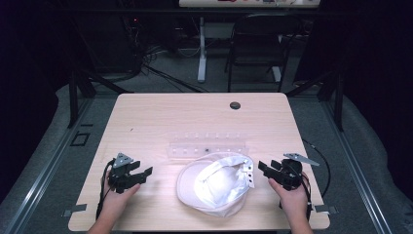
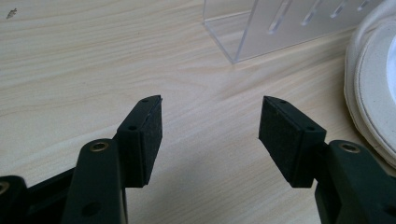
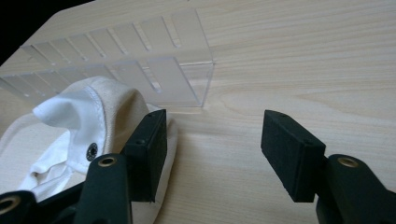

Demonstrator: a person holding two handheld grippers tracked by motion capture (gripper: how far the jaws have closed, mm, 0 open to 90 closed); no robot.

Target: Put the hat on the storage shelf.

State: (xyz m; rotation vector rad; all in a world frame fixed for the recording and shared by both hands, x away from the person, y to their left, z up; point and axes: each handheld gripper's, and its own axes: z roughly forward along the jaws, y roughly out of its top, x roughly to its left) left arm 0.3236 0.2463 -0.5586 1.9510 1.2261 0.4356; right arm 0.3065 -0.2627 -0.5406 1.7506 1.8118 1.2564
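A white cap [image 1: 214, 183] lies upside down on the wooden table [image 1: 160, 117], near its front edge, brim towards the left. Just behind the cap stands a clear acrylic rack [image 1: 207, 146] with several slots. My left gripper [image 1: 144, 172] rests on the table left of the cap, open, nothing between its jaws; the cap's brim [image 2: 373, 88] and a corner of the rack [image 2: 261, 28] show ahead in the left gripper view. My right gripper [image 1: 261, 167] is open just right of the cap; the cap's back strap [image 3: 88, 130] lies beside its left finger [image 3: 149, 149].
A dark round cable hole [image 1: 235, 105] sits in the tabletop near the far edge. Beyond the table stand a chair [image 1: 258, 44] and a white desk leg [image 1: 201, 53] on the grey floor. Bare wood stretches across the far half of the table.
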